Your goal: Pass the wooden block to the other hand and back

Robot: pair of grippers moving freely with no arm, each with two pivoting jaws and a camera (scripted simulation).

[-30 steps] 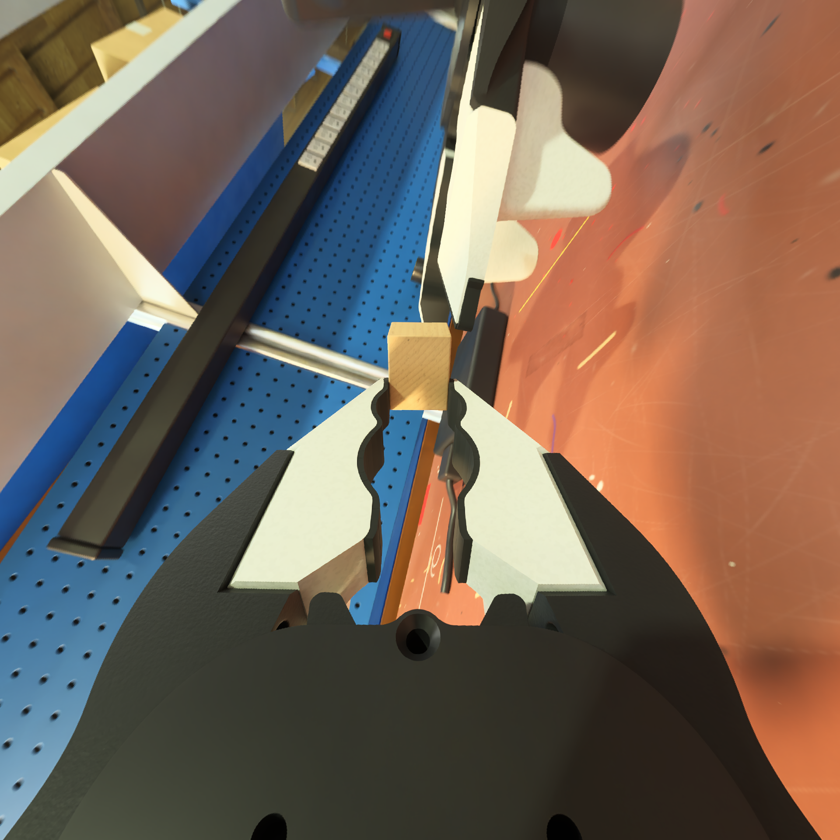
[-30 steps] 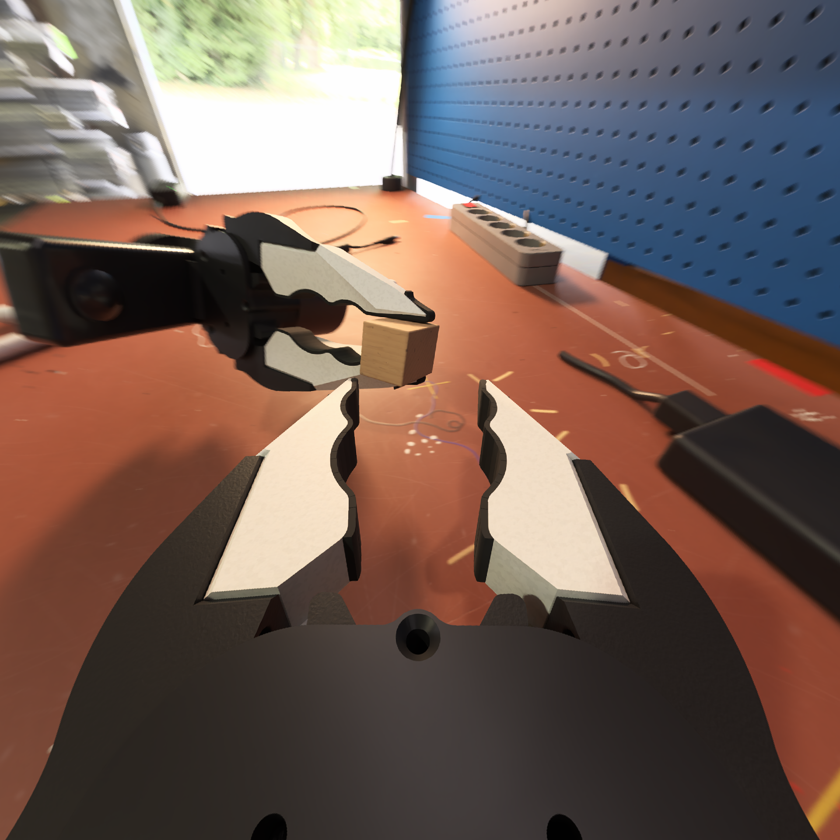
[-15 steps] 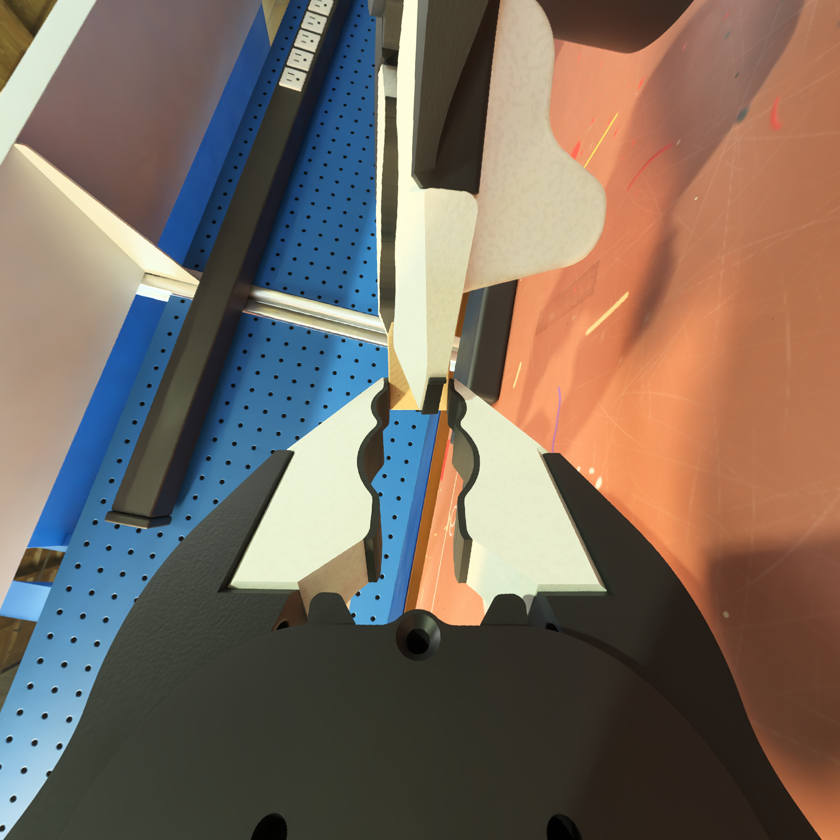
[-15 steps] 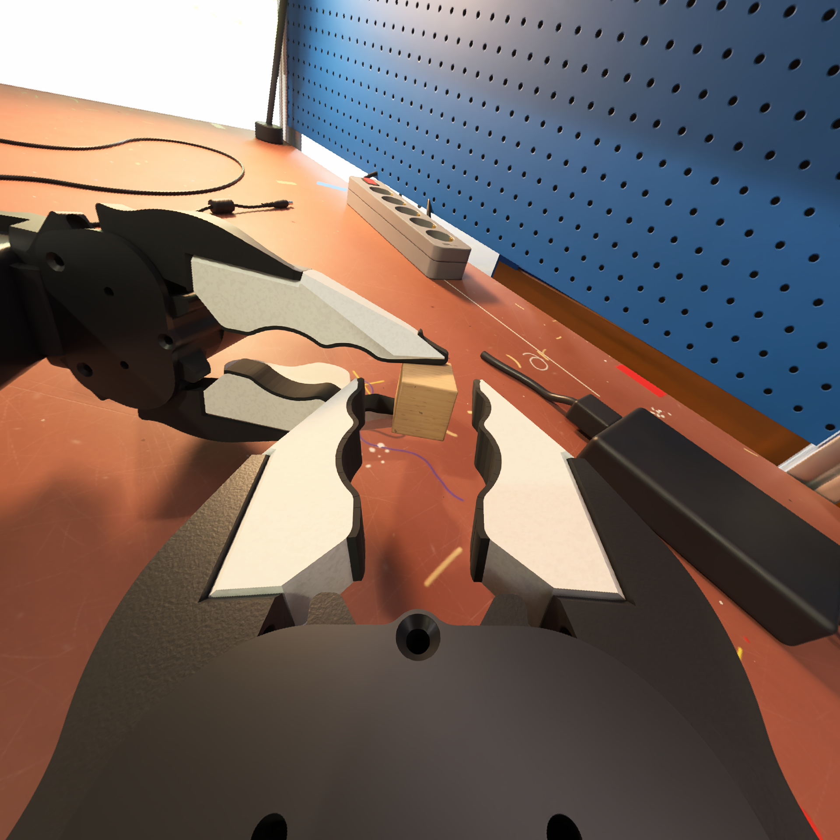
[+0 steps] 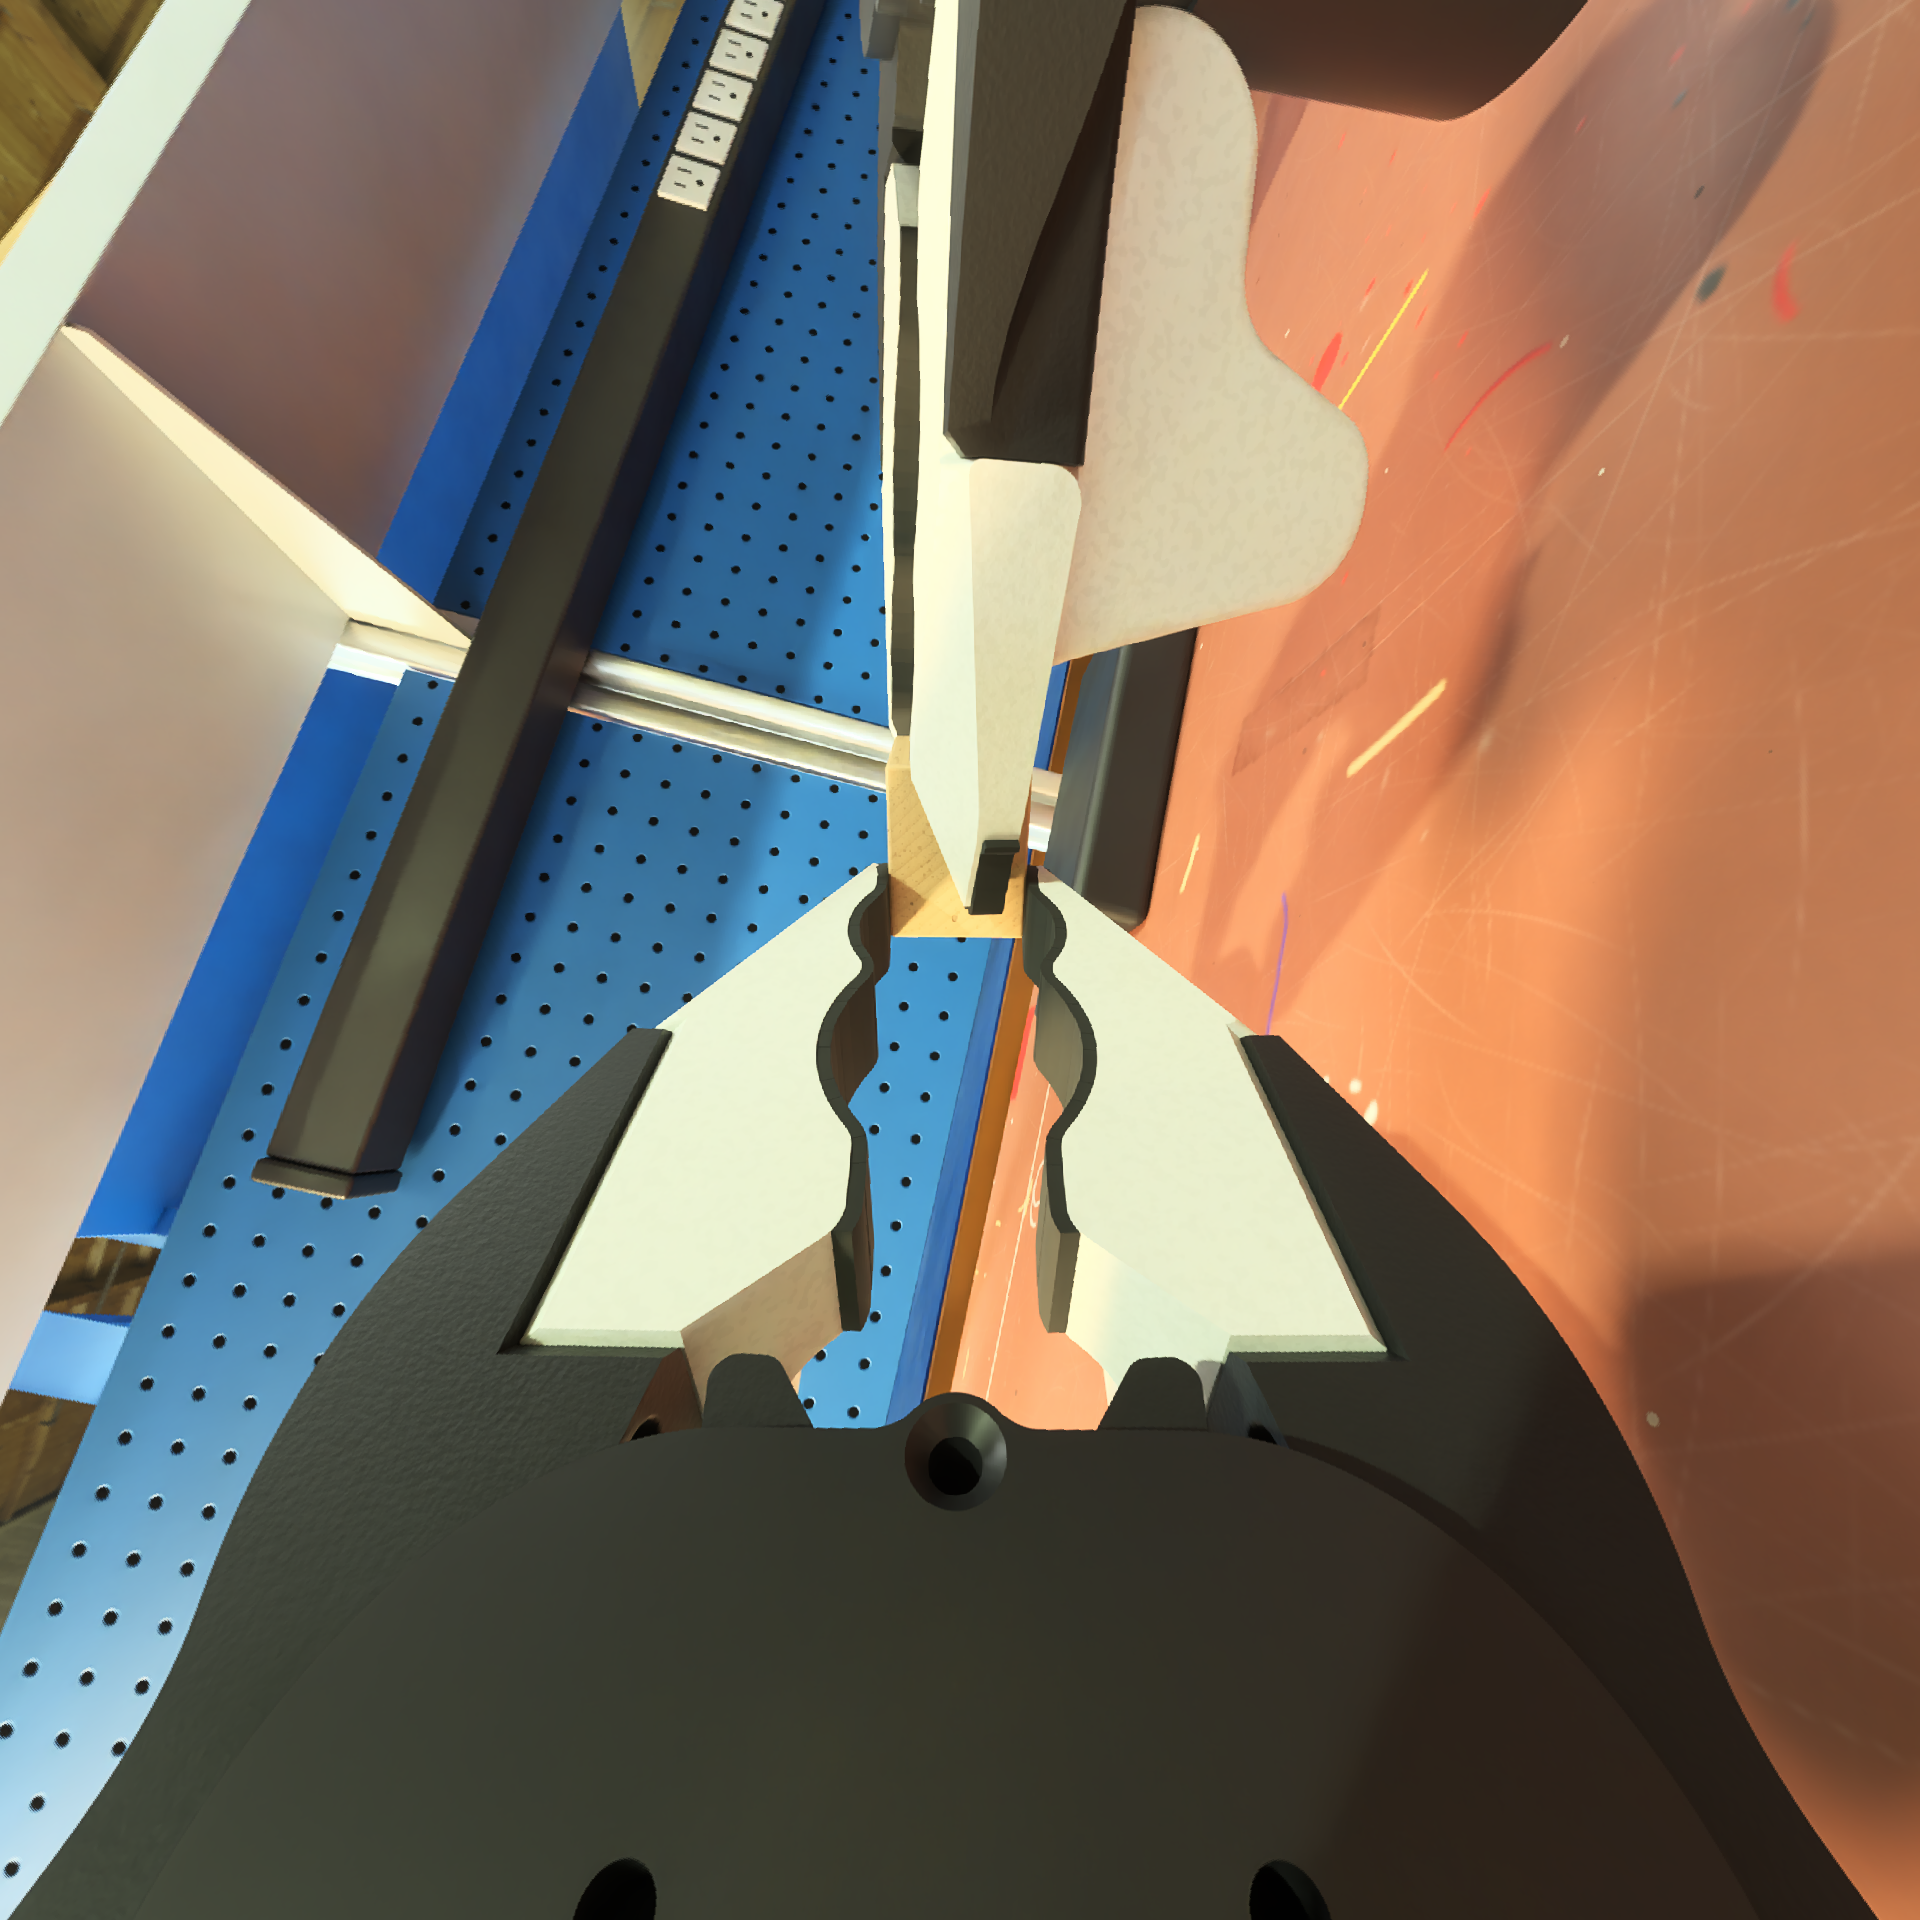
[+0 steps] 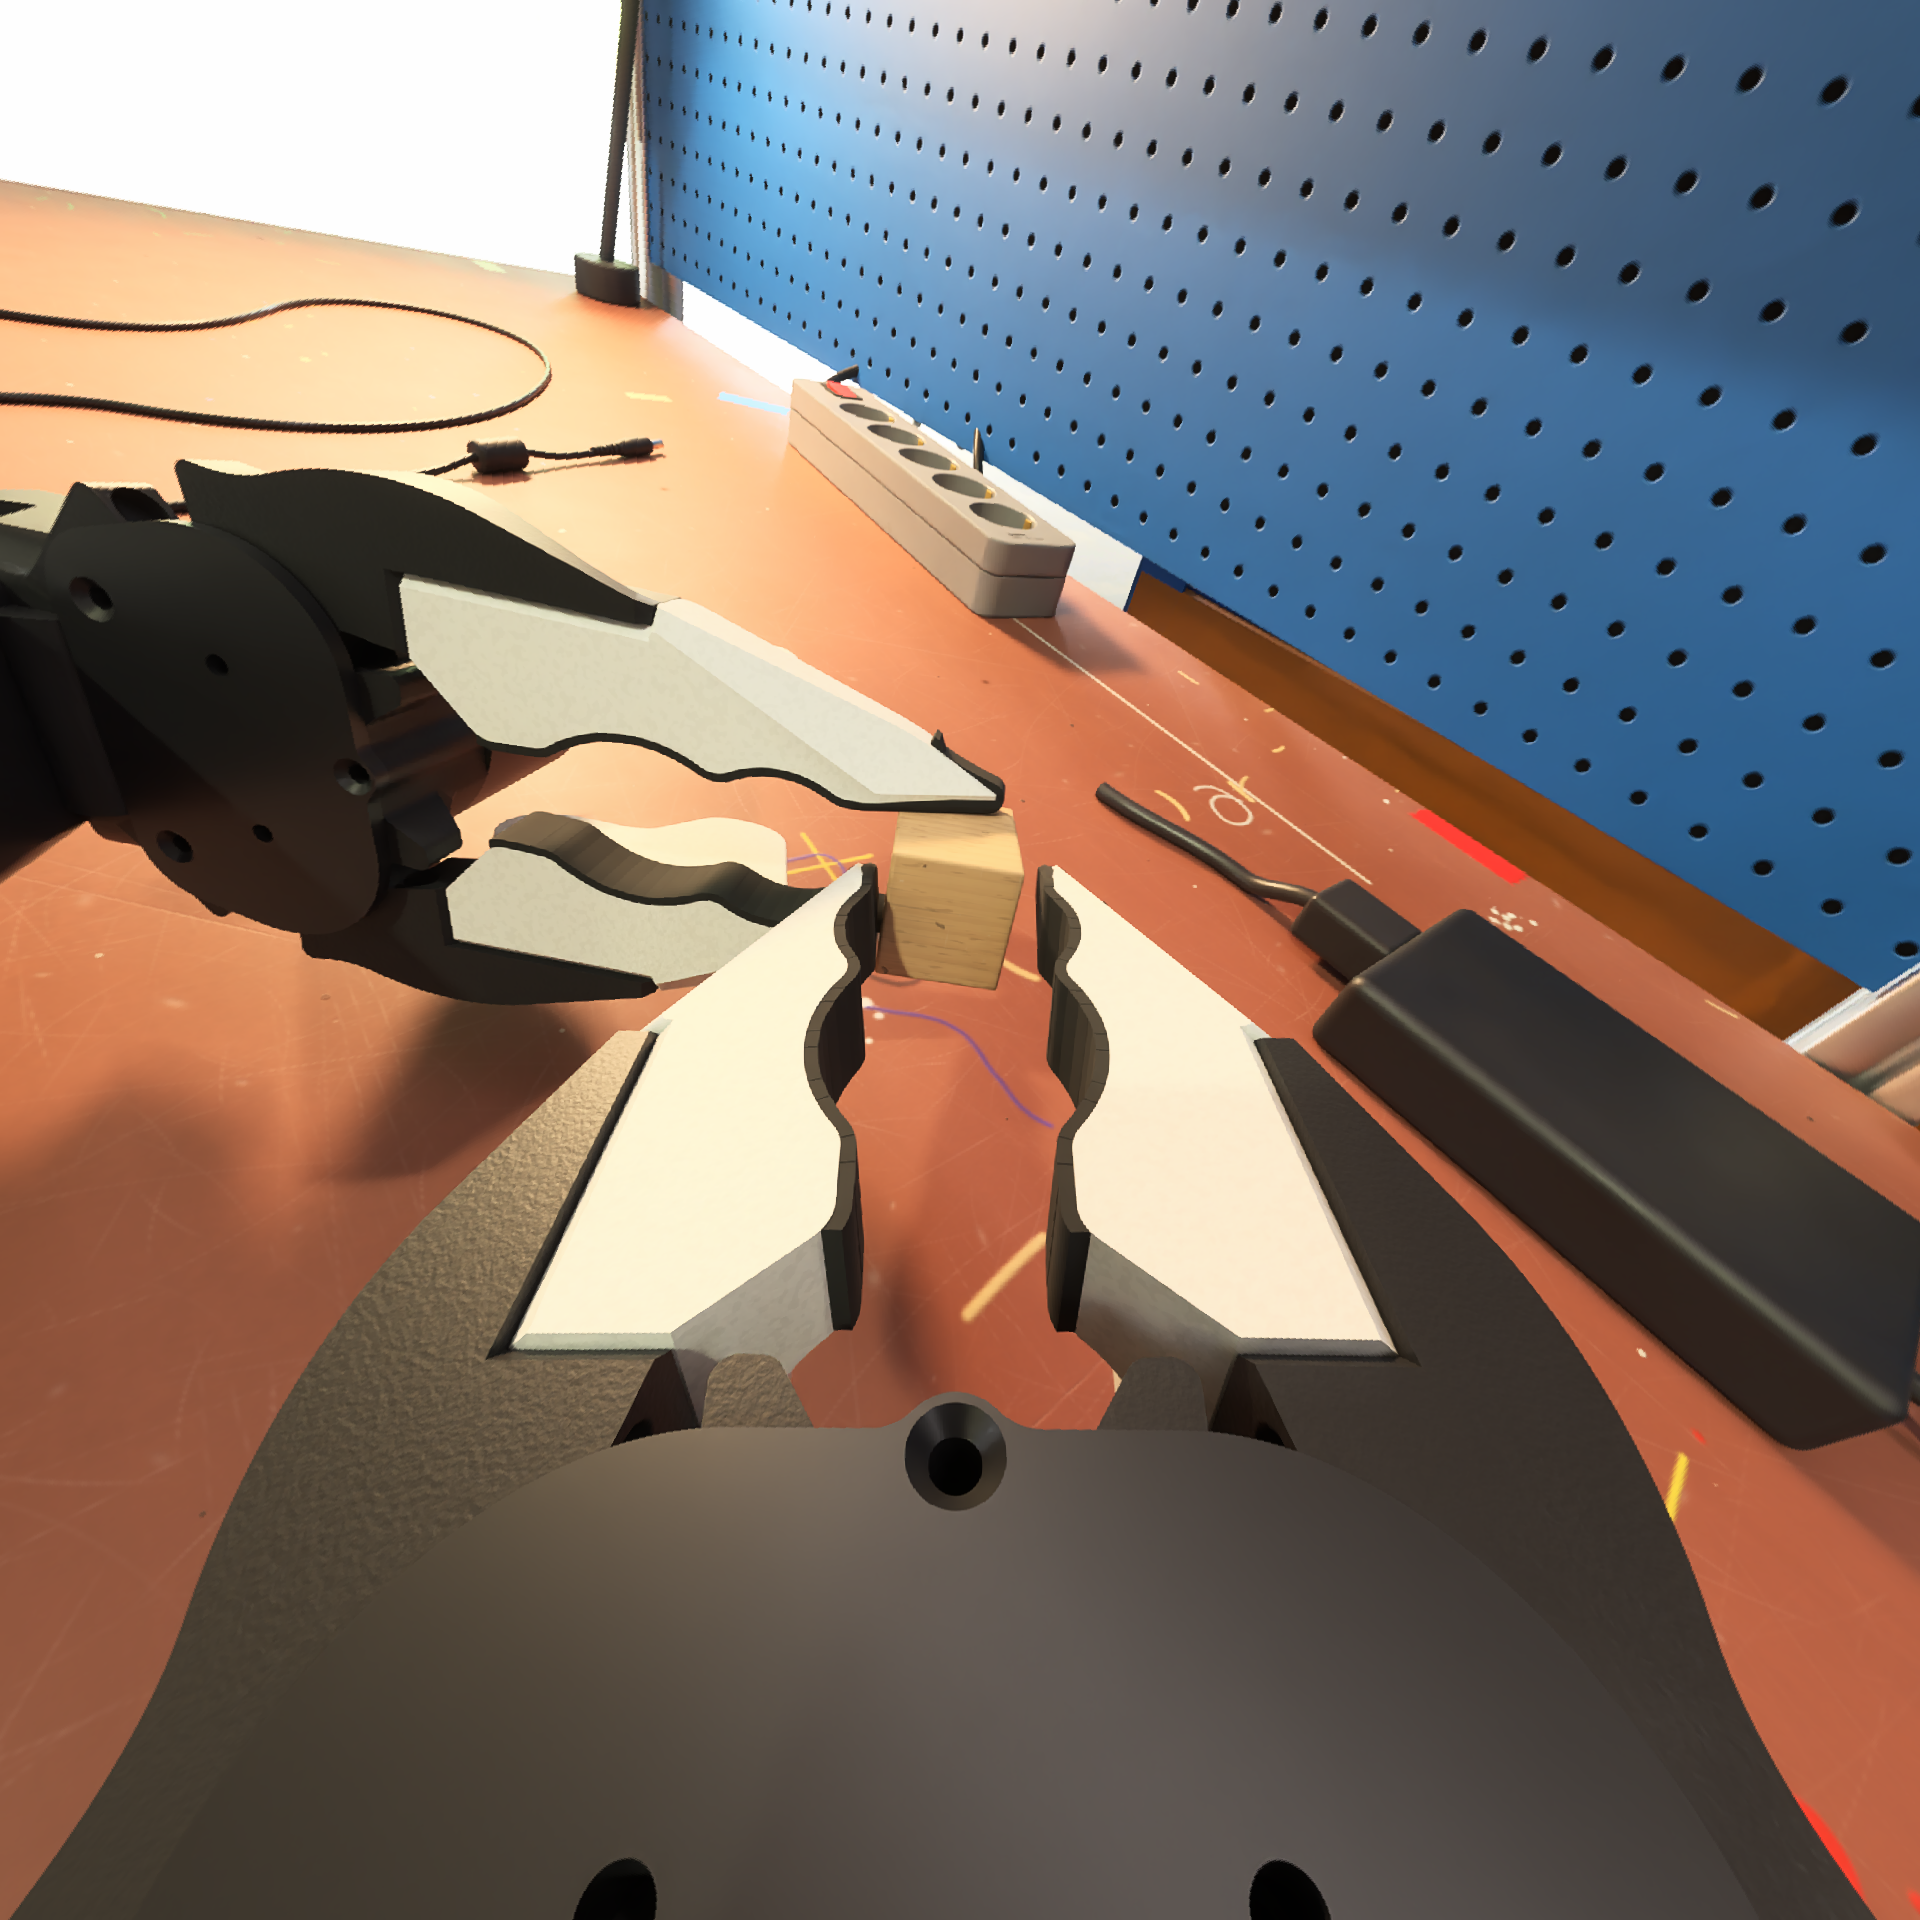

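Handover under way above orange workbench (image 6: 312, 1143): left gripper (image 5: 954, 906) pinches wooden block (image 6: 951, 899); right gripper (image 6: 954, 909), fingers spread, brackets it. Next: close, then left releases.

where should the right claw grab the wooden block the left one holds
Grip the wooden block by its two free side faces, coming straight in from the near side. The left claw clamps its top and bottom; the flat parallel sides lie between the open jaws of the right claw.

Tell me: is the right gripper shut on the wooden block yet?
Not fully. The right gripper brackets the wooden block, a sliver of gap at one finger. The left gripper grips it.
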